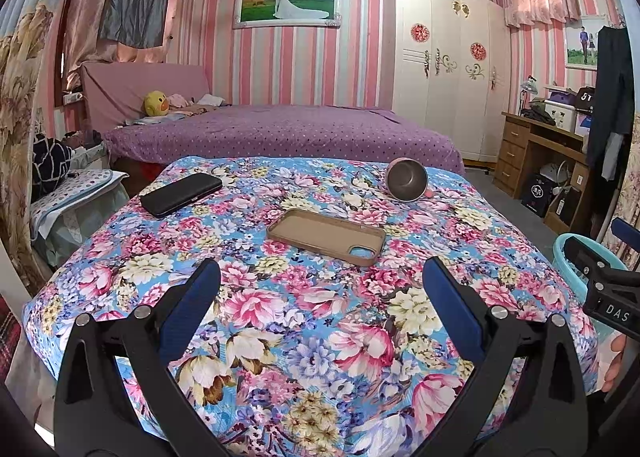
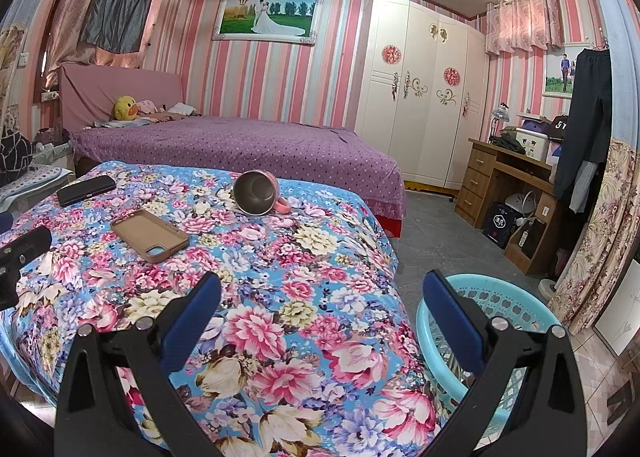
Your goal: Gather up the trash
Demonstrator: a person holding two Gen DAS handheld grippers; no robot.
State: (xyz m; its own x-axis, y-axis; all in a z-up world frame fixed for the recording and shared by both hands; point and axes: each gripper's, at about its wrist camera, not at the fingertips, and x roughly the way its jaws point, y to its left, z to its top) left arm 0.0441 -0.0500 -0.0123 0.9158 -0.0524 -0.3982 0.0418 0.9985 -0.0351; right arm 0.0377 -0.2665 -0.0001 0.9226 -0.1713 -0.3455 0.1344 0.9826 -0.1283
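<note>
- The counter [image 1: 320,317], covered by a floral cloth, carries three things well apart: a tan phone case [image 1: 326,237] lying hollow side up near the middle, a black case or wallet [image 1: 180,194] at the far left, and a tipped-over pink mug [image 1: 407,179] with a steel lining at the far right; which of these counts as trash cannot be settled from the views.
- A turquoise perforated basket [image 2: 500,309] stands on the floor just beside the counter's right edge; its inside is mostly hidden by the right gripper's fingers, so whether anything lies in it cannot be told; the scene would fit items awaiting collection as well as a basket already partly filled.
- The left gripper [image 1: 320,309] is held above the near cloth, fingers wide apart and empty; the right gripper [image 2: 320,313] is likewise spread, nothing between its fingers, over the counter's right edge and the basket.
- For a flat phone case, a grip across the narrow sides would be judged safest, since the soft cloth may be pinched with it.
- The mug's handle is largely hidden behind its body.
</note>
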